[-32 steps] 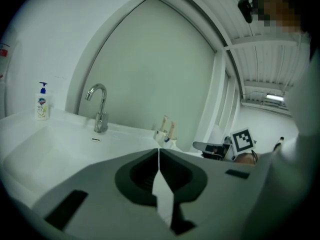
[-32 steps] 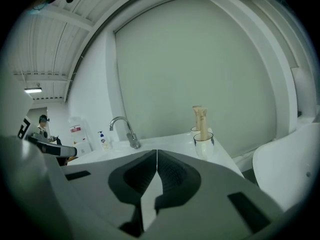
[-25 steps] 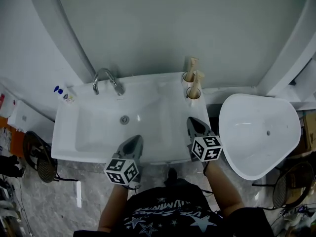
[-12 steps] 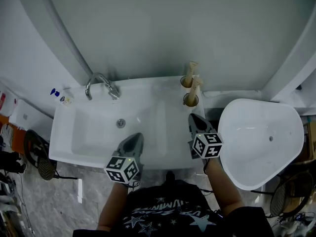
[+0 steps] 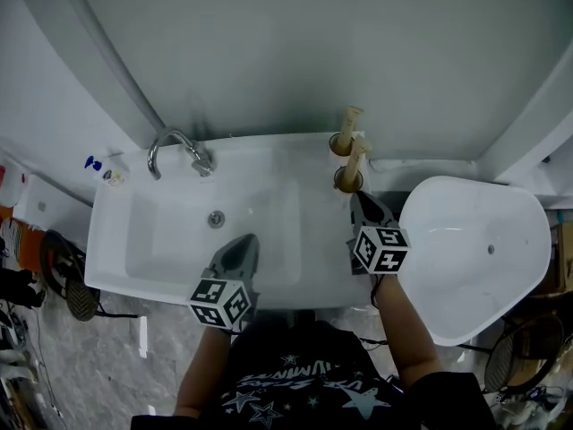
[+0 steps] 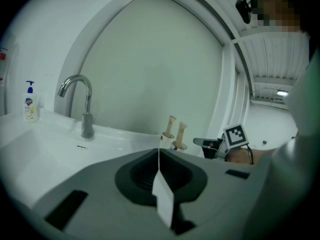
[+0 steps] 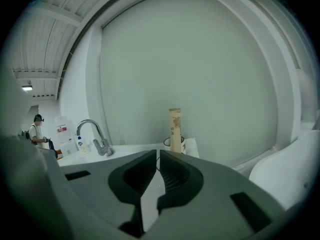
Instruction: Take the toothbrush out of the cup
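Closest in, the left gripper (image 5: 245,240) is held over the front rim of the sink (image 5: 125,240). Its jaws are pressed together with nothing between them, as its own view shows. It is kept well apart from the cups, probably so that it is out of the way, since no cup looks to need steadying yet.

Slightly further in, the right gripper (image 5: 358,197) is aimed along the sink's right edge. Its jaws are also drawn together and empty. It is pointed straight at the near cup (image 5: 348,181), which is just beyond its tips and is not touched. The jaws would have to be parted before anything could be taken, so the step in hand is judged to be the approach.

A toothbrush (image 5: 356,156) is stood upright in that cup, handle end up, which leaves a free length above the rim to be pinched. Just behind it a far cup (image 5: 341,144) is set against the wall with a second brush (image 5: 350,117) in it. The two are so close together that the far one could be knocked during the pull.

At the back left, the tap (image 5: 175,143) and a soap bottle (image 5: 95,163) are well clear of the work.
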The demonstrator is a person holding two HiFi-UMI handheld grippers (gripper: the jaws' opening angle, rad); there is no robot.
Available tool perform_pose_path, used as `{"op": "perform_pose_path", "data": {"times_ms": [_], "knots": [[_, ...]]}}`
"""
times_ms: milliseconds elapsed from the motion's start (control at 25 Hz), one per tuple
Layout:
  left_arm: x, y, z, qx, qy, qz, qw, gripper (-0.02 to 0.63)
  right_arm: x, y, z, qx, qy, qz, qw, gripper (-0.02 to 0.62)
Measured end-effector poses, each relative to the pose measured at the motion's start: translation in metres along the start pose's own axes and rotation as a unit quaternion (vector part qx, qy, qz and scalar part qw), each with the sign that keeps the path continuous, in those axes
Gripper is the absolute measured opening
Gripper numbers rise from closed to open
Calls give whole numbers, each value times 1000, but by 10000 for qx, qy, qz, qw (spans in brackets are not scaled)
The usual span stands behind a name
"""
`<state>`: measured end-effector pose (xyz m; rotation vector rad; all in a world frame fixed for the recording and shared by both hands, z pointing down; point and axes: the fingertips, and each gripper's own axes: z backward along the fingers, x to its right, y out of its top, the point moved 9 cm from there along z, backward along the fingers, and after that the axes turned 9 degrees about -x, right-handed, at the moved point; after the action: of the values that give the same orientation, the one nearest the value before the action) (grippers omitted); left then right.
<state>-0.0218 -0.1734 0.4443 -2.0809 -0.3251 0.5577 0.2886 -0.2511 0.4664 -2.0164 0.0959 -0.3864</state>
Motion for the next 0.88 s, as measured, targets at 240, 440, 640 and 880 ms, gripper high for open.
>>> {"op": "perform_pose_path", "data": {"times_ms": [240, 440, 640, 880], "knots": [[-14, 8, -11, -77, -158, -67, 9998, 20, -1, 11, -16, -152, -203, -17, 9997, 110], [-27, 24, -25, -139, -127, -258, 9995, 20, 1, 20, -33, -272, -459, 4, 9986, 134], [-40, 39, -36, -126, -126, -442, 9989, 20, 8, 28, -53, -395, -829, 7, 9958, 138], [-51, 46, -46, -118, -199, -296, 9993, 20, 18, 31, -70, -555, -1038, -112, 9930, 137]]}}
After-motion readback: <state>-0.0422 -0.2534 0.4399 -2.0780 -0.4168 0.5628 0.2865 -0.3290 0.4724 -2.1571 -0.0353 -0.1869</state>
